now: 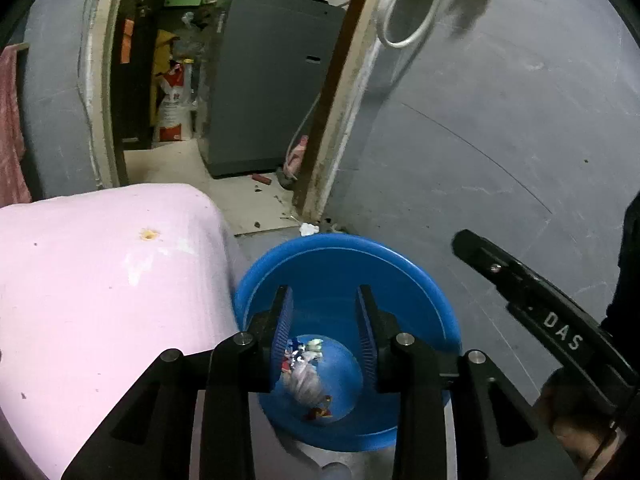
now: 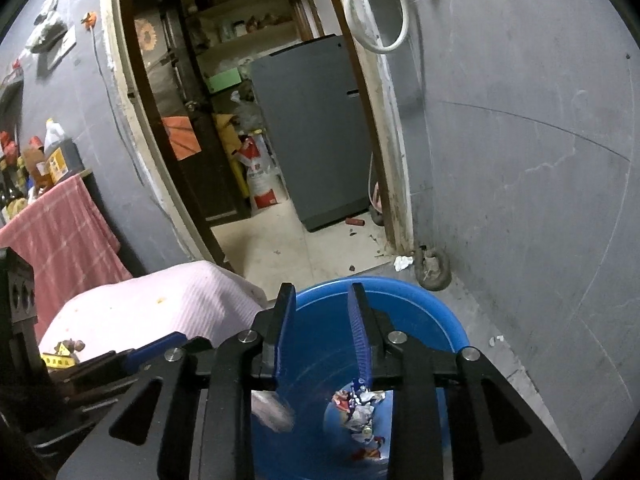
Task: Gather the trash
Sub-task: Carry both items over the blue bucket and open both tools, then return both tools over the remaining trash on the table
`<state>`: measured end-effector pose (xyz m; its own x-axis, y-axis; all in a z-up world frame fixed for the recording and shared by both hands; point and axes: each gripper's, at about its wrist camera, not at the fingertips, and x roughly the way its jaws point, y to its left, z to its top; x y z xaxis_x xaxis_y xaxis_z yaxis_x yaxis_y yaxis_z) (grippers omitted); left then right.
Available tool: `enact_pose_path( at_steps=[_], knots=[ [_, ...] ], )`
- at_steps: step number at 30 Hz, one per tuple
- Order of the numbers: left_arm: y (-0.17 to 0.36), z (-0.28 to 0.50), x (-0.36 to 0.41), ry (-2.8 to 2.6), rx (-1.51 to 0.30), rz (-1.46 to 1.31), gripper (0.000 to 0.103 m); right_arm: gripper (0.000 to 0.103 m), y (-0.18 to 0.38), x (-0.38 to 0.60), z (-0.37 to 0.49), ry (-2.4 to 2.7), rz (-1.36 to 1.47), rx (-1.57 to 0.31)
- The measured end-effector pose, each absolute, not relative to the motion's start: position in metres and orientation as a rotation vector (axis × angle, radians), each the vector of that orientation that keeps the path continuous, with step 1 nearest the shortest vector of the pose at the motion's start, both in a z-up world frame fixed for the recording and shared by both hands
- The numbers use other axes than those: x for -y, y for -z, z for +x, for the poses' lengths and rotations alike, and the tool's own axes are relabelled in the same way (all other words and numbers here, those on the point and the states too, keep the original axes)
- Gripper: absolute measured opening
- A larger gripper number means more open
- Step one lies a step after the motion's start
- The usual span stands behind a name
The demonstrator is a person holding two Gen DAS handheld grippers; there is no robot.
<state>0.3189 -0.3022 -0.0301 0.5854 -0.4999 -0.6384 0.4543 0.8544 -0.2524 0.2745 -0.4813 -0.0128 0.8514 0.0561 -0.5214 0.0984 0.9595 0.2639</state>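
Observation:
A blue plastic bin (image 1: 348, 256) stands on the floor beside a pink-covered table (image 1: 100, 280). Crumpled wrappers (image 1: 308, 360) lie at its bottom. My left gripper (image 1: 322, 290) hangs over the bin's mouth, open, with nothing between the pads. In the right wrist view my right gripper (image 2: 321, 286) is also open above the bin (image 2: 420, 300). A blurred pale scrap (image 2: 274, 412) shows below it inside the bin, beside the wrappers (image 2: 360, 412). Small bits of trash (image 2: 68, 346) lie on the pink table (image 2: 160, 312).
A doorway behind the bin opens on a room with a grey appliance (image 2: 316, 128) and a sack (image 2: 262, 176). A white scrap (image 2: 402, 263) lies on the floor by the door frame. A grey wall (image 2: 540, 160) closes the right. A checked red towel (image 2: 60, 232) hangs at left.

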Motion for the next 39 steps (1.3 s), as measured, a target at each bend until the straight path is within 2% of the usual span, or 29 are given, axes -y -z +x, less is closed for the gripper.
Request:
enact_pose_path(
  at_steps=[3,6,7,9,10,12,14,15,17,20,24,39],
  knots=[
    [0.024,0.317,0.292,0.541,-0.743,-0.090,0.037,0.026,0.008,0.482,0.271,0.019,0.297,-0.528],
    [0.013,0.315,0.279,0.522,-0.705,-0.121,0.046,0.031,0.003,0.482,0.267,0.022,0.300,-0.499],
    [0.009,0.315,0.276,0.517,-0.693,-0.127,0.048,0.036,0.000,0.482,0.265,0.021,0.300,-0.484],
    [0.000,0.312,0.264,0.494,-0.656,-0.144,0.063,0.045,-0.005,0.481,0.262,0.018,0.300,-0.460],
    [-0.005,0.310,0.258,0.485,-0.636,-0.158,0.068,0.049,-0.009,0.479,0.259,0.014,0.298,-0.441],
    [-0.015,0.306,0.246,0.474,-0.596,-0.176,0.083,0.052,-0.016,0.476,0.255,0.000,0.295,-0.413],
    [-0.026,0.301,0.233,0.446,-0.550,-0.177,0.086,0.063,-0.023,0.472,0.252,-0.011,0.293,-0.388],
    [-0.031,0.299,0.226,0.432,-0.529,-0.175,0.090,0.072,-0.027,0.470,0.251,-0.014,0.290,-0.372],
    [-0.040,0.294,0.215,0.405,-0.494,-0.177,0.097,0.077,-0.037,0.463,0.245,-0.029,0.282,-0.329],
    [-0.053,0.285,0.193,0.371,-0.431,-0.197,0.099,0.085,-0.049,0.448,0.240,-0.058,0.257,-0.279],
    [-0.067,0.276,0.168,0.319,-0.386,-0.194,0.101,0.103,-0.062,0.426,0.235,-0.097,0.220,-0.219],
    [-0.098,0.243,0.075,0.202,-0.274,-0.151,0.101,0.103,-0.097,0.336,0.213,-0.251,0.128,-0.005]
  ],
)
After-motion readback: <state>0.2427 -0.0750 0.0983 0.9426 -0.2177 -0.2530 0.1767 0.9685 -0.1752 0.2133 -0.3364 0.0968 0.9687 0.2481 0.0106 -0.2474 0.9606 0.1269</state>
